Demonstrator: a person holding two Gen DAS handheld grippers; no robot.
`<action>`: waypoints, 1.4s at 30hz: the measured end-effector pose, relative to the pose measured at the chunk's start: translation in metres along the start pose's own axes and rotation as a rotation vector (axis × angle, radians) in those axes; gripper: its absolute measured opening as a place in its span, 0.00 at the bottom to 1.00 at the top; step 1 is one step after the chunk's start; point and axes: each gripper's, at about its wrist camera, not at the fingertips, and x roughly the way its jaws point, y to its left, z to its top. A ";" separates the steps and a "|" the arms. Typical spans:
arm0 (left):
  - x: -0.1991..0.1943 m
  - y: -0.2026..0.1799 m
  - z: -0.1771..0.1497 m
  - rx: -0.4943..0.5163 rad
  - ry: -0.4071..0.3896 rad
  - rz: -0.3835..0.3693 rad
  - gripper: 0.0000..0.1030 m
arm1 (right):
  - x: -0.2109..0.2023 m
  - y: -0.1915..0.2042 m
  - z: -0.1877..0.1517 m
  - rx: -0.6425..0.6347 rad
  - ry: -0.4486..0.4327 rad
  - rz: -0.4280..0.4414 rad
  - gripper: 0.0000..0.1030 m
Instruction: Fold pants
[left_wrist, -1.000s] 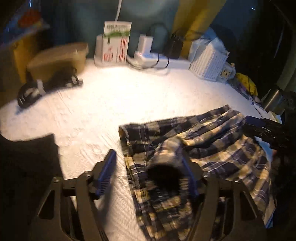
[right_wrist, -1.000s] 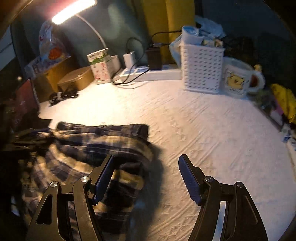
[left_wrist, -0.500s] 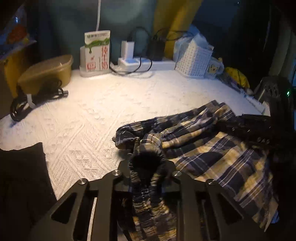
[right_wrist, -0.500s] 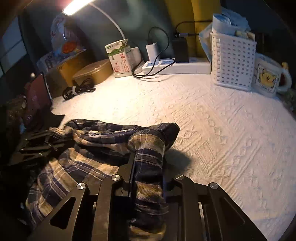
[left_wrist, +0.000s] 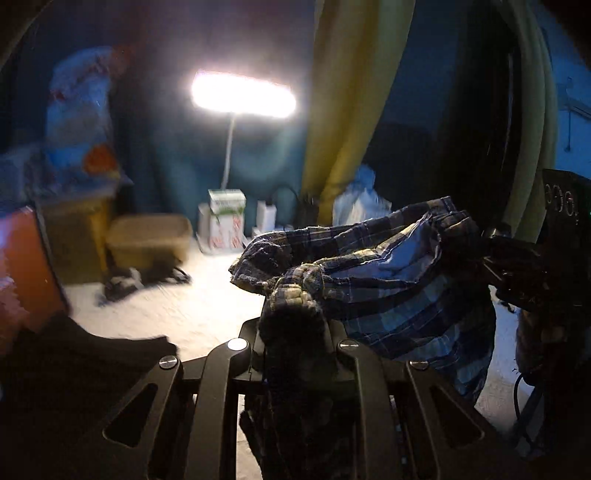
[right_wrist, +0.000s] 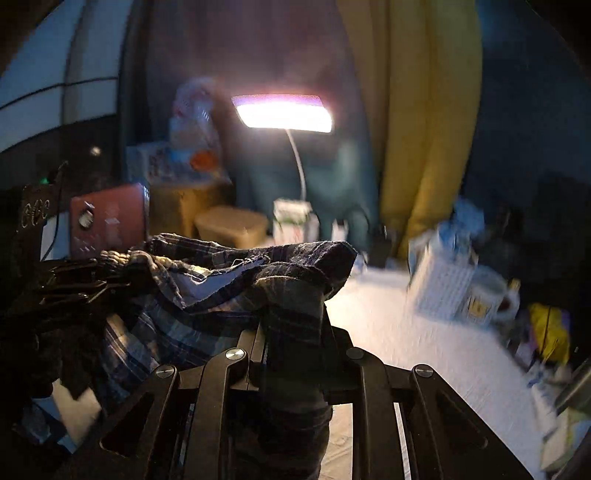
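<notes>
Both claws are closed on cloth, and I describe them from left to right. On the left side, the left gripper (left_wrist: 291, 332) pinches a bunched edge of the plaid pants (left_wrist: 388, 280) between its jaws, and the fabric hangs in the air above the white table (left_wrist: 177, 310), not lying on it. The garment stretches across to the right gripper (right_wrist: 291, 332), which clamps another thick fold of the same pants. Between the two claws the cloth sags like a hammock, with the inside of the fabric showing. Behind, a desk lamp (right_wrist: 284, 114) shines strongly, and on the right stand a white basket (right_wrist: 443, 284) and a mug (right_wrist: 487, 295), near the table edge. I think the main risk is that the grip is on crumpled bunches, not on clean corners, so a layer may slip out when the pants are spread. Also, a wide swing to the right could maybe hit the basket or the mug.
</notes>
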 end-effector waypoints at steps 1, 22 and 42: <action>-0.012 0.001 0.003 0.001 -0.023 0.005 0.15 | -0.007 0.006 0.004 -0.009 -0.021 0.003 0.19; -0.126 0.093 0.019 0.001 -0.196 0.268 0.15 | -0.012 0.150 0.065 -0.086 -0.188 0.171 0.19; 0.043 0.183 -0.042 -0.154 0.188 0.333 0.22 | 0.205 0.133 0.012 0.044 0.187 0.191 0.20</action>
